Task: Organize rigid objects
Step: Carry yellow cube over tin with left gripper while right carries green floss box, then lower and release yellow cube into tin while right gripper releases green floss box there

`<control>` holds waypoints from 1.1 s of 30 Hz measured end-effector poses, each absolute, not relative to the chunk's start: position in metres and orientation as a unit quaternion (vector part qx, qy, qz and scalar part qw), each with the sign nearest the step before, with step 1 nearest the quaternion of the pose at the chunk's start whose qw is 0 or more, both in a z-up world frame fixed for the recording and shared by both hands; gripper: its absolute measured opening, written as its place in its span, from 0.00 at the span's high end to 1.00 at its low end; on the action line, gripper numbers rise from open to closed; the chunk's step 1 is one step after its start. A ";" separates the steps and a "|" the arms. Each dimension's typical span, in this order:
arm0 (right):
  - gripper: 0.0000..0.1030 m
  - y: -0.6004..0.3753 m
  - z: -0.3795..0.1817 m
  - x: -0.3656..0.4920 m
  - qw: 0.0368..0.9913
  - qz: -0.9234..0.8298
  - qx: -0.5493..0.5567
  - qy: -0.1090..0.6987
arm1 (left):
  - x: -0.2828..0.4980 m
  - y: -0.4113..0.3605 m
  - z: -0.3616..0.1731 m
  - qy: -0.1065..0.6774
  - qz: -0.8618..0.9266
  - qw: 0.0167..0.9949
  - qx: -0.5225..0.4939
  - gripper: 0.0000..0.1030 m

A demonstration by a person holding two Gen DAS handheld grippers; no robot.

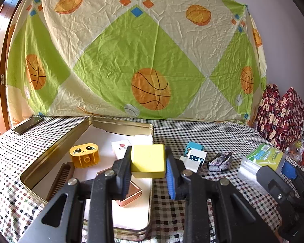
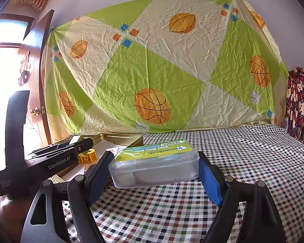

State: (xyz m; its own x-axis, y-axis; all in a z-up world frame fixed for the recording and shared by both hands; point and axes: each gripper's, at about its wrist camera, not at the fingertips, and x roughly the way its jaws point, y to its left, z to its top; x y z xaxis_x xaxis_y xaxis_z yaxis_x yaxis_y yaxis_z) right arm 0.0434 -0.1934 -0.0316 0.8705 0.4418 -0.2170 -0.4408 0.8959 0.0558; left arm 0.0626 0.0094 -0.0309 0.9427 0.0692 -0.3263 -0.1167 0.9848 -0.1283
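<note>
Left gripper (image 1: 148, 163): fingers clamped on the yellow block (image 1: 148, 160), one black pad on each side, the block held above the near right part of the gold tin (image 1: 50, 151).
Right gripper (image 2: 154, 169): fingers set wide and pressed against both ends of the clear plastic box (image 2: 155, 165) with a green label; whether the box is lifted or rests on the cloth I cannot tell.
Gold tin: open and shallow, lying on the left part of the desk (image 1: 202, 133), lined with white paper.
Tin contents: orange crying-face block (image 1: 84, 155), brown comb (image 1: 60, 179) along the left wall, copper-coloured flat case (image 1: 129, 194) under the left gripper, white card (image 1: 121, 145).
Desk, right of tin: small blue-and-white box (image 1: 195, 155), then a sparkly miniature high-heeled shoe (image 1: 220, 162), both on the checked cloth.
Far left corner: dark phone (image 1: 28, 125) lying flat beside the tin.
Backdrop: green and cream sheet (image 1: 131, 50) printed with basketballs.
</note>
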 end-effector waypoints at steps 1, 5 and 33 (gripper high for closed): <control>0.20 -0.191 -0.032 0.043 0.966 0.231 0.001 0.113 | 0.062 0.011 -0.031 0.162 0.047 0.983 -0.075 0.73; 0.20 -0.181 -0.033 0.042 0.964 0.240 -0.004 0.116 | 0.059 0.017 -0.031 0.162 0.050 0.983 -0.075 0.73; 0.20 -0.124 -0.033 0.044 0.937 0.312 -0.020 0.153 | 0.049 0.066 -0.034 0.186 0.076 0.974 -0.100 0.73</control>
